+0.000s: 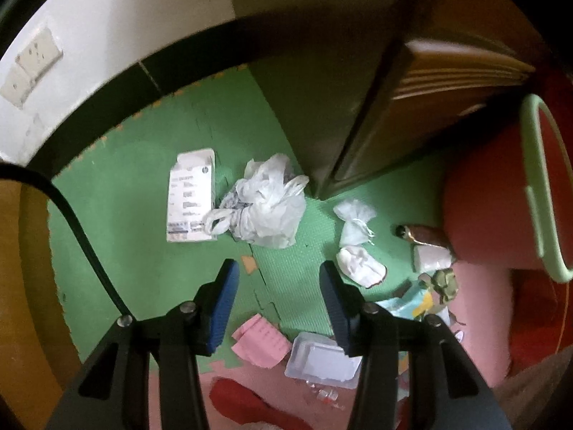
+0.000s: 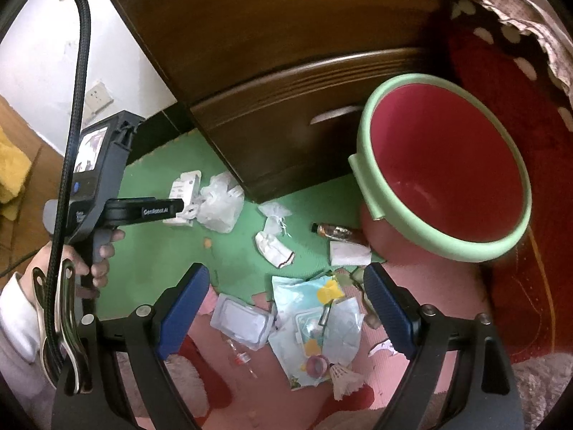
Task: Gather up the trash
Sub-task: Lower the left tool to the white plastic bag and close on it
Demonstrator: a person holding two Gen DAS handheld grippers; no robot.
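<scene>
The wooden drawer cabinet (image 2: 286,82) fills the upper centre of the right wrist view. At right of that frame the trash bin (image 2: 444,179), red inside with a pale green rim, stands tilted toward the camera, with nothing visible inside.

Trash lies scattered on the green foam floor mat (image 1: 125,233). At centre of the left wrist view are a crumpled white plastic bag (image 1: 266,202) and, touching its left side, a flat printed carton (image 1: 191,195). Right of centre lie crumpled tissues (image 1: 358,236). A small brown bottle (image 2: 338,232) rests just beside the bin base. In the lower half of the right wrist view lie torn printed wrappers (image 2: 315,319) and a clear plastic tray (image 2: 243,319).

The left tool (image 1: 279,283) points down at bare mat just below the bag, jaws parted, nothing between them. The right tool (image 2: 286,301) hangs above the wrappers, jaws spread wide and empty.

Risks:
- The jaws may close below the bag and catch nothing.
- Thin bag film may slip from a partial pinch.
- Lifting the bag may drag the carton it touches.
- The tilted bin may be tipped by a nudge on its rim.
</scene>
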